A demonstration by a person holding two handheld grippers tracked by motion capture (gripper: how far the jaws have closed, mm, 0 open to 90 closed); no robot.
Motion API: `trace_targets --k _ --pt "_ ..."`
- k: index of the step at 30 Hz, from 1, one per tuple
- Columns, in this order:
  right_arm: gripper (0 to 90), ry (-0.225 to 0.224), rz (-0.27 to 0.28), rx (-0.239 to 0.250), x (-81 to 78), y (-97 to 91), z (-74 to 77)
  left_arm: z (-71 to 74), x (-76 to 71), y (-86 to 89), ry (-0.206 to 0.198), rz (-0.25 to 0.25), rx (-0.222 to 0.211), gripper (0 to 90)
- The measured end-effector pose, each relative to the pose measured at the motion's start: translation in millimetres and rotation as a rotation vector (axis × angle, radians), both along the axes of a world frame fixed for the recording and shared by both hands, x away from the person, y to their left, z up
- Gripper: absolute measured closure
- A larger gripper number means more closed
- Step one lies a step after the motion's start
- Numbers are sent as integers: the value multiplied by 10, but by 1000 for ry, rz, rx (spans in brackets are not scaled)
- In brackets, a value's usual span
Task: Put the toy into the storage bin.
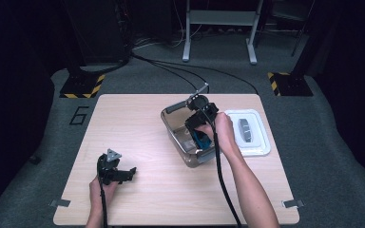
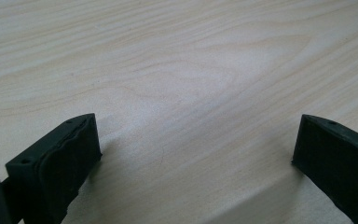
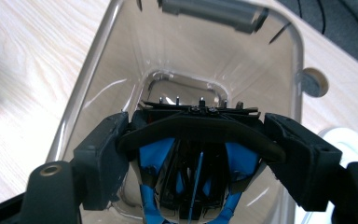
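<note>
High view: right gripper [image 1: 198, 127] reaches down into a clear bin [image 1: 173, 124] set right of table centre. A white lid [image 1: 259, 142] lies flat just right of the bin, with a grey handle [image 1: 245, 129] on top. Left gripper [image 1: 132, 171] rests low over the near-left table [image 1: 138, 118], well apart from the bin.

Right gripper view: jaws clamp both sides of a black and blue object [image 3: 193, 154], pads [image 3: 103, 158] pressed on it. The object sits inside the bin [image 3: 81, 100], above its floor; whether it touches the floor, cannot tell. A grey bar [image 3: 209, 13] crosses the bin's far rim.

Left gripper view: jaws stand wide, nothing between them, bare wood [image 2: 177, 74] below.
</note>
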State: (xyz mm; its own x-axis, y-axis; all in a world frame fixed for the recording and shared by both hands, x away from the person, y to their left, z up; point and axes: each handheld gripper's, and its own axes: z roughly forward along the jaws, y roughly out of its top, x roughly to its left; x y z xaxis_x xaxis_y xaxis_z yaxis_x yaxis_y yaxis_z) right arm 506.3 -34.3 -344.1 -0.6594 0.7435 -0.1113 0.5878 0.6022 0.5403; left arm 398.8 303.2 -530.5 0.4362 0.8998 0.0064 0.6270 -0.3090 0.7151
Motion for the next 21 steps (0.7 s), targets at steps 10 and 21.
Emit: trace_targets --k 10,21 --pt "241 53 -35 11 8 -7 -152 1 0 0 2 0 -1 5" --pt "241 68 -32 29 -35 -31 -331 1 0 0 3 -1 -1 5"
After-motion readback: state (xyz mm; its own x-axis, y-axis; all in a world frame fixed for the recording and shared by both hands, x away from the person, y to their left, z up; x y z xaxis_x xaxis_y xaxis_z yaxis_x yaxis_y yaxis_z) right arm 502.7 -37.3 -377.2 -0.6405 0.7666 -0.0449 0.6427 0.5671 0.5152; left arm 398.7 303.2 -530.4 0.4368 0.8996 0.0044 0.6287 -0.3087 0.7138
